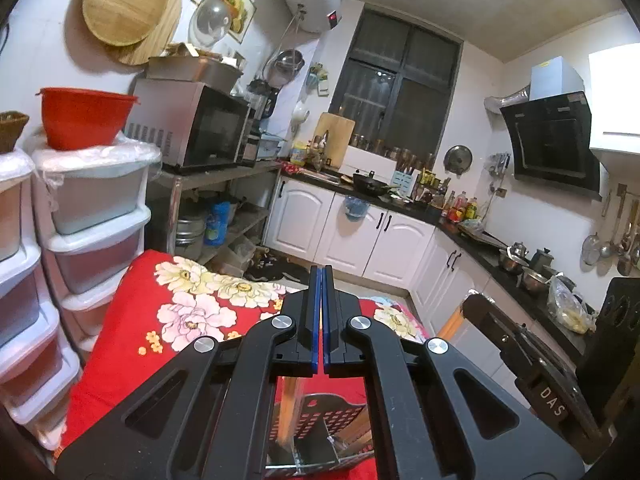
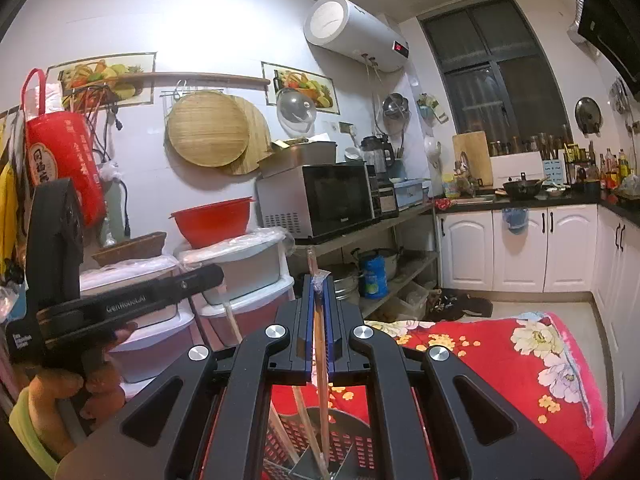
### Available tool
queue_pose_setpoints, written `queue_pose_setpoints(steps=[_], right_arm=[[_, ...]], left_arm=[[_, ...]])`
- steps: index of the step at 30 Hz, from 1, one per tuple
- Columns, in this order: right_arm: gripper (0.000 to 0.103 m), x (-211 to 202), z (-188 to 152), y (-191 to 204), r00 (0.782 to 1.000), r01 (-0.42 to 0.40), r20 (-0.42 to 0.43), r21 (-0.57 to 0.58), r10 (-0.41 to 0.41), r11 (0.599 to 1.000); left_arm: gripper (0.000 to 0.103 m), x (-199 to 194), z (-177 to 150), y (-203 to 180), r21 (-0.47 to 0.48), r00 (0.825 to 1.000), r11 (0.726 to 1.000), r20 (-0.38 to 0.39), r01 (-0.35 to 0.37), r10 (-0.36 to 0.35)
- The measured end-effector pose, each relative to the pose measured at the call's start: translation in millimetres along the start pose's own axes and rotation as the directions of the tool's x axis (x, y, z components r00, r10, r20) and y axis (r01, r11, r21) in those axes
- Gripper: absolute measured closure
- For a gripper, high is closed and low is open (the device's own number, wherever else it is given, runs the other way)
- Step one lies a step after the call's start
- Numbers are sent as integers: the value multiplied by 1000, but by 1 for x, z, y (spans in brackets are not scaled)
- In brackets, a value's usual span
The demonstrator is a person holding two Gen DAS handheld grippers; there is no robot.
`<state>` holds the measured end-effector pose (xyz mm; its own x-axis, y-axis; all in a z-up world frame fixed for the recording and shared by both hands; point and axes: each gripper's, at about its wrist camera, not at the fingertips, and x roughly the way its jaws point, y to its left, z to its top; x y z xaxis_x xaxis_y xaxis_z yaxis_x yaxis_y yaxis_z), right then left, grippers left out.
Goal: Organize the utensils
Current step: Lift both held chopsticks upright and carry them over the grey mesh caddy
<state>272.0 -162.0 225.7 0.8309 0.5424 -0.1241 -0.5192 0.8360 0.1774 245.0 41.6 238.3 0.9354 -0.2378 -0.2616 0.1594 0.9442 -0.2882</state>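
1. a wooden chopstick, thin, round and pale brown, stands nearly upright, pinched between the blue pads of the right gripper; its upper tip rises just past the fingertips and carries a scrap of clear wrapping.
2. the chopstick's lower end drops into a dark plastic basket with a grid of small slots in its walls; more wooden sticks lean inside it beside a shiny metal divider.
3. the right gripper's jaws are clenched on the chopstick, with only the stick's width between the pads.
4. the left gripper hangs above the same basket, its blue-edged jaws pressed flat together with nothing between them.
5. in the right wrist view the left gripper shows at the left edge as a matte black handle, wrapped by the person's hand.
6. the basket sits on a red cloth printed with large pale flowers.
7. beside the cloth stand stacked translucent plastic drawers with a glossy red bowl on top.
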Motion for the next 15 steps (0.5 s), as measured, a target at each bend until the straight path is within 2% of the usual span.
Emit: queue_pose_setpoints(steps=[15], right_arm=[[98, 37, -33, -8, 997, 28, -68, -1, -28, 1000]], left_arm=[[103, 31, -34, 29, -58, 999, 998, -51, -10, 8]])
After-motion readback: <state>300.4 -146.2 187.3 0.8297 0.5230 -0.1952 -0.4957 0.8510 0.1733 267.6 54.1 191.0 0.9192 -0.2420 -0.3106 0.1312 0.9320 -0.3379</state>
